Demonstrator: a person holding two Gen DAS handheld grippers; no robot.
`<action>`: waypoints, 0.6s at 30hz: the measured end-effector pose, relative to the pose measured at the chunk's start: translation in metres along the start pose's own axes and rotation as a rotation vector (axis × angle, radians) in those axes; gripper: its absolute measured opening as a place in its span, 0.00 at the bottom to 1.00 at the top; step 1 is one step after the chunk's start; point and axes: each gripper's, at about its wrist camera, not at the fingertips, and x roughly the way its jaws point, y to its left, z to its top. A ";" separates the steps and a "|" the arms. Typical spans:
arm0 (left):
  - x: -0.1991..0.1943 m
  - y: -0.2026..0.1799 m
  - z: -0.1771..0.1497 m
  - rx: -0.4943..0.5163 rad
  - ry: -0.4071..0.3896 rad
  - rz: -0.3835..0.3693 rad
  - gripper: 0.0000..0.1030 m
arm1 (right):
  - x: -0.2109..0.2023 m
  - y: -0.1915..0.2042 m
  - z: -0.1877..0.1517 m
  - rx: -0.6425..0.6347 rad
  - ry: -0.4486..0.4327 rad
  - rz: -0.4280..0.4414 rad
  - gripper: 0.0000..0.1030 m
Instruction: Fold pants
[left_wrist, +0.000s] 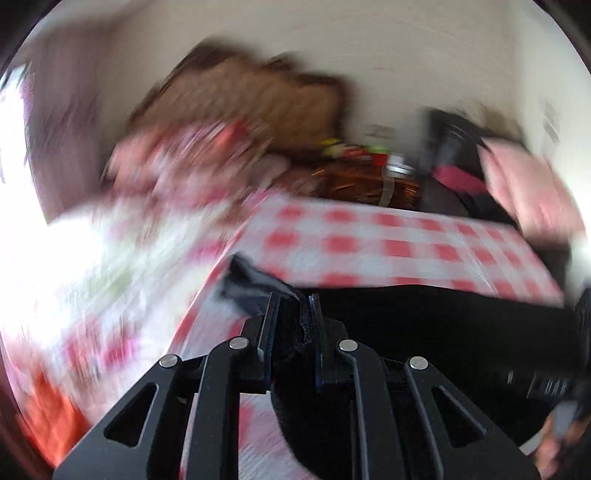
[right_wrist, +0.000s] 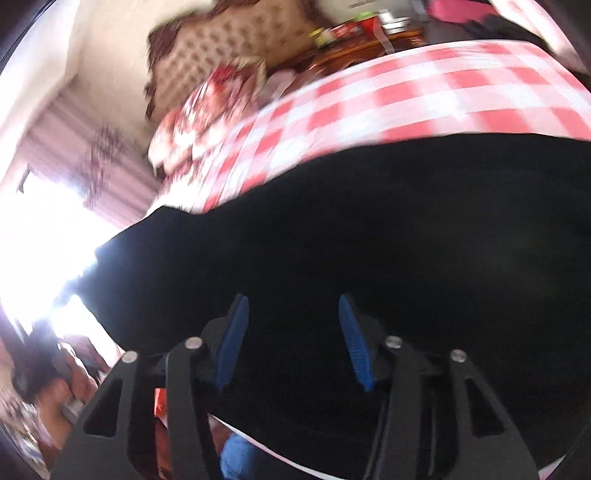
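Note:
Black pants (left_wrist: 424, 325) lie across a table with a red-and-white checked cloth (left_wrist: 369, 243). My left gripper (left_wrist: 295, 299) is shut on an edge of the pants near the table's left corner; a grey flap of fabric sticks out past its fingers. In the right wrist view the pants (right_wrist: 369, 229) fill the middle. My right gripper (right_wrist: 291, 299) is open just above the black fabric, blue pads (right_wrist: 236, 332) apart, holding nothing. Both views are motion-blurred.
A bed with a brown headboard (left_wrist: 251, 92) and floral bedding (left_wrist: 192, 155) stands beyond the table's left side. A wooden stand with small items (left_wrist: 362, 173) is behind the table. A bright window (right_wrist: 33, 236) glares at the left.

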 end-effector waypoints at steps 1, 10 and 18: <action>-0.007 -0.035 0.000 0.101 -0.037 -0.010 0.12 | -0.011 -0.010 0.003 0.024 -0.023 0.000 0.59; -0.038 -0.222 -0.134 0.679 -0.100 -0.311 0.12 | -0.092 -0.123 0.001 0.204 -0.136 -0.019 0.68; -0.038 -0.210 -0.131 0.624 -0.139 -0.310 0.12 | -0.065 -0.122 0.017 0.171 -0.037 0.111 0.80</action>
